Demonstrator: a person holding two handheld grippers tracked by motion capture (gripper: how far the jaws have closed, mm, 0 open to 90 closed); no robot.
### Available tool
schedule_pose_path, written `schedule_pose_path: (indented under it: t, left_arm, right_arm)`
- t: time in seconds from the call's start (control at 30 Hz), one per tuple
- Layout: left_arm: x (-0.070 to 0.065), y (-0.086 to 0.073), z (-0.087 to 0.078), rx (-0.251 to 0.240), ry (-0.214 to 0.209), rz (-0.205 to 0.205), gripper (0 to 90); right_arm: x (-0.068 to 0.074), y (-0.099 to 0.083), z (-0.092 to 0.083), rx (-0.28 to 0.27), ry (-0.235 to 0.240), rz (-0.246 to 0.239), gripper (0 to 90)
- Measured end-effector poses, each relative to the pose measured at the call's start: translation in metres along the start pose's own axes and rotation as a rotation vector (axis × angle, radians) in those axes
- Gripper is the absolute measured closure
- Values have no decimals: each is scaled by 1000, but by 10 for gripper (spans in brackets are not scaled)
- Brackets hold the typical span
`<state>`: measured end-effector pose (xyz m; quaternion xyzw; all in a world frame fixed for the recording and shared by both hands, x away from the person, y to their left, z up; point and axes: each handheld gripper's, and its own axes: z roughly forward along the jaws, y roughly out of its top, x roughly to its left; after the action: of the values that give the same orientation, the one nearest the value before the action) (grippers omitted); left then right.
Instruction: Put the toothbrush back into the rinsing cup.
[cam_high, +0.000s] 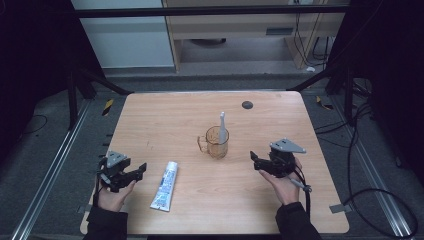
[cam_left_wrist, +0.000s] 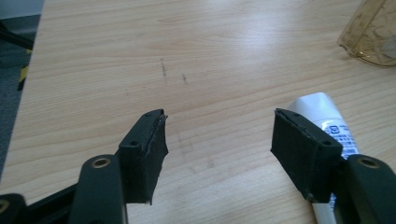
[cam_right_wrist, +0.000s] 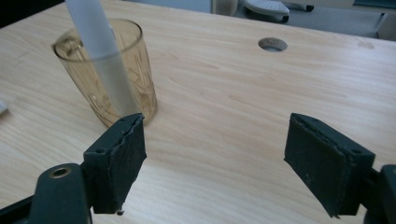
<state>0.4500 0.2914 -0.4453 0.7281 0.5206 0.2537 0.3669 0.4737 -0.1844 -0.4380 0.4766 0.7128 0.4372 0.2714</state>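
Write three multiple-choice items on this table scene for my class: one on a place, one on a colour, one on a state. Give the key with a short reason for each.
1. Where is the toothbrush?
A. Flat on the table
B. Standing in the cup
C. Held by a hand-held gripper

2. What colour is the cup?
A. Amber
B. Blue
C. Black

3. How do the jaws of the left hand-held gripper stand?
A. Shut on the tube
B. Shut on nothing
C. Open, holding nothing

Key:
1 B, its white handle rises out of the cup.
2 A, the glass is see-through amber.
3 C, bare table shows between the jaws, and the tube lies beside them.
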Motion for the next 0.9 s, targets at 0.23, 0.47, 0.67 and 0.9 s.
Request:
schedule_pose_path:
  t: [0.23, 0.47, 0.67, 0.9]
  left_arm:
    - [-13, 1, 1, 28, -54, 12, 399]
    - [-26, 1, 4, 59, -108, 43, 471]
    - [-32, -2, 5, 108, -121, 91, 618]
    - [-37, -11, 6, 169, -136, 106, 779]
  right_arm:
    - [-17, -16, -15, 24, -16, -9, 226]
    - [-23, -23, -18, 48, -23, -30, 252]
    - [-21, -29, -16, 77, -20, -54, 297]
    - [-23, -36, -19, 100, -27, -60, 326]
